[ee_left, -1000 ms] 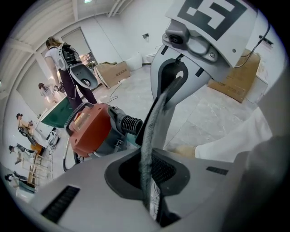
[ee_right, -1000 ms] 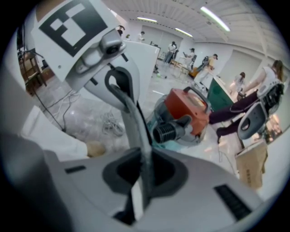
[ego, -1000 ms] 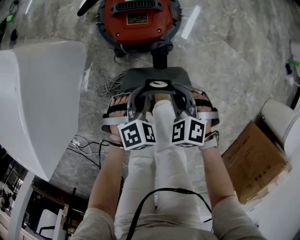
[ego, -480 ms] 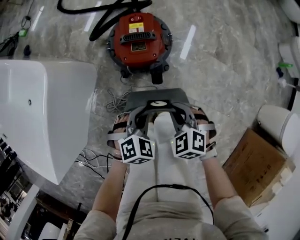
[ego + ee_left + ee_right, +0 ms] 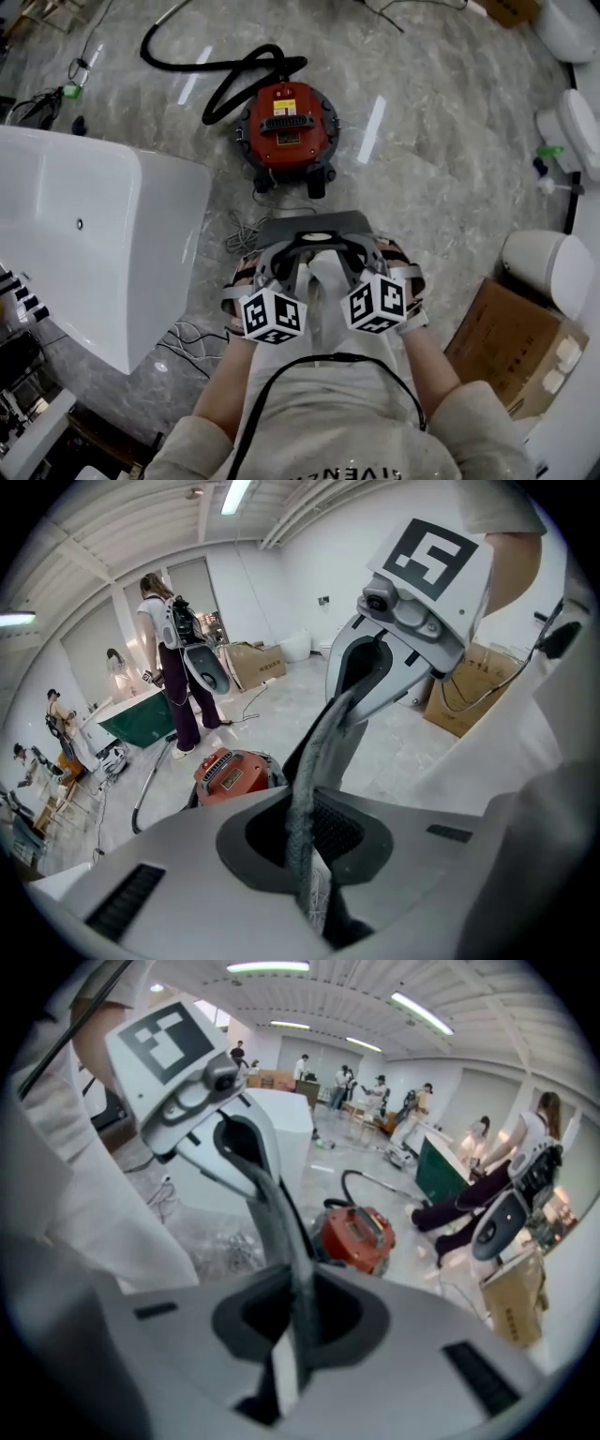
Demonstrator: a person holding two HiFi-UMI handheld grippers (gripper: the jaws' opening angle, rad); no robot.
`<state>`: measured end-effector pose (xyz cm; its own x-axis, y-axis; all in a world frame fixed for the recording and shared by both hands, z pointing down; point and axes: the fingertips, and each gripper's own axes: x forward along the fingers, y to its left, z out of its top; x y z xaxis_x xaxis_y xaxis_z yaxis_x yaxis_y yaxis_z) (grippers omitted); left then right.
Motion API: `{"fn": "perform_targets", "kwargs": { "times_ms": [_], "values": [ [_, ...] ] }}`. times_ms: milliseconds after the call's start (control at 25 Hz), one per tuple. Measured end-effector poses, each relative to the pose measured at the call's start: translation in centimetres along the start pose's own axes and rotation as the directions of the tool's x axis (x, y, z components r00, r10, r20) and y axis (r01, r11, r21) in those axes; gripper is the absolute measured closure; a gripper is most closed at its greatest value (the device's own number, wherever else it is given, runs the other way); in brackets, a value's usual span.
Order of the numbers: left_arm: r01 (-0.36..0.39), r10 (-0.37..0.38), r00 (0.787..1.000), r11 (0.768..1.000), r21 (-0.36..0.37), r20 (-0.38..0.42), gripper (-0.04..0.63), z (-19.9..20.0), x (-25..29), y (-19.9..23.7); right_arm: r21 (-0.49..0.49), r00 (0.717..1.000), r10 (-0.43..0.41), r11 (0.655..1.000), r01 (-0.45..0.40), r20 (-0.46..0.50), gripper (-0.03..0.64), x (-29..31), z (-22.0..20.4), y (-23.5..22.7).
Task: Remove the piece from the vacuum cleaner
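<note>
The red vacuum cleaner (image 5: pixel 286 127) stands on the marble floor, its black hose (image 5: pixel 220 75) curling away behind it. A flat grey piece (image 5: pixel 314 223) with a dark recessed opening (image 5: pixel 314 832) is held up in the air, well clear of the cleaner. My left gripper (image 5: pixel 296 242) and right gripper (image 5: pixel 341 240) grip it side by side at its near edge. The left gripper's jaws (image 5: pixel 309 878) are shut on the rim of the recess, and so are the right gripper's jaws (image 5: pixel 291 1335). The cleaner (image 5: pixel 230 775) (image 5: pixel 356 1237) shows beyond the piece in both gripper views.
A white bathtub (image 5: pixel 84 234) fills the left side. Loose cables (image 5: pixel 242 236) lie on the floor between tub and piece. A cardboard box (image 5: pixel 506 342) and a white toilet (image 5: pixel 548 262) stand at the right. Several people (image 5: pixel 173 658) are at the far side of the room.
Both grippers have risen together with the grey piece. The red cleaner and the floor now look smaller and farther below, and more of the hose shows.
</note>
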<state>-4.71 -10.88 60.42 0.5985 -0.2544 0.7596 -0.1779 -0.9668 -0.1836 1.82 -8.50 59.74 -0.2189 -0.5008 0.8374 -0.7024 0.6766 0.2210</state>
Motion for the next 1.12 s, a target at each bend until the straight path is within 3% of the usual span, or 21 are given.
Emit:
{"fn": "perform_targets", "kwargs": {
  "times_ms": [400, 1120],
  "values": [
    [0.022, -0.021, 0.999, 1.0, -0.006, 0.044, 0.56, 3.0, -4.6, 1.6, 0.023, 1.0, -0.007, 1.0, 0.007, 0.007, 0.578, -4.4, 3.7, -1.0],
    [0.057, -0.054, 0.992, 0.998, -0.025, 0.114, 0.56, 8.7, -10.5, 4.8, -0.026, 0.997, 0.001, 1.0, 0.001, 0.074, 0.578, -11.1, 9.0, -4.3]
  ]
}}
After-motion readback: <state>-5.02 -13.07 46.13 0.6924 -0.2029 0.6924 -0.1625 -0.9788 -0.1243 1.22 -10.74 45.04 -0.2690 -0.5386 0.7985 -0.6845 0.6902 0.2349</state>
